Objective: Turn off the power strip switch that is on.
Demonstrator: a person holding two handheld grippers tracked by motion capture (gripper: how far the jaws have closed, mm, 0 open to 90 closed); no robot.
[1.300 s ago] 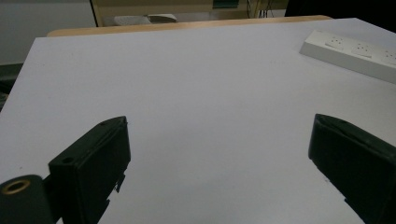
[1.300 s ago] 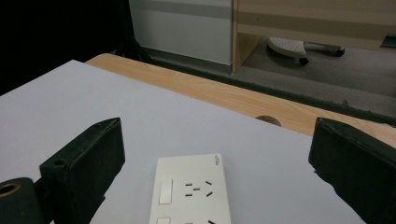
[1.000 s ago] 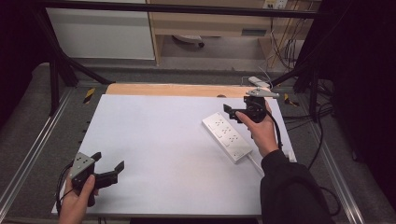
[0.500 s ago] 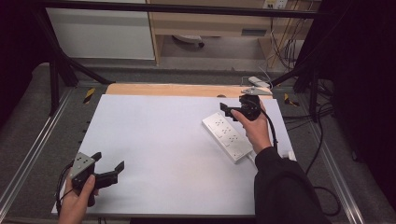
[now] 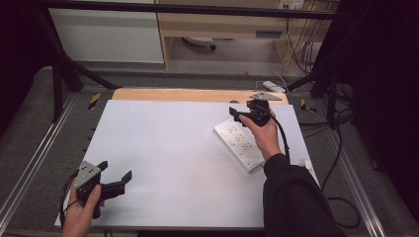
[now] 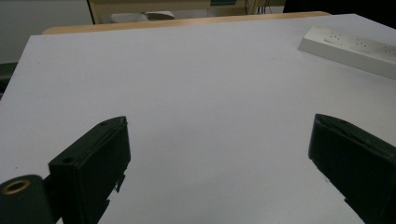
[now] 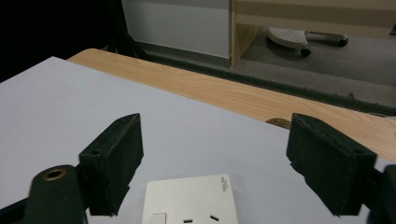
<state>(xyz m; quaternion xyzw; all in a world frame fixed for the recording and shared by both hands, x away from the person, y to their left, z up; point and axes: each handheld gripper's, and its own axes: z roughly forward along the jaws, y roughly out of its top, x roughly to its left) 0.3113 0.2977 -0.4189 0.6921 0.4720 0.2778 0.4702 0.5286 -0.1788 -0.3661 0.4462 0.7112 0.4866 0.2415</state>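
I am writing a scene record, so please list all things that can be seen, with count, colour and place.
power strip: 1, white, right part of the sheet, lying flat
sheet: 1, white, covering the table
table: 1, light wood, bare strip at the far edge
left gripper: 1, black, near left corner, jaws open
right gripper: 1, black, over the strip's far end, jaws open
hands: 2, one on each gripper

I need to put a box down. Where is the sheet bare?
Bare: the white sheet from the left gripper across to the power strip. Crowded: the right side, where the right gripper hangs over the strip's far end.
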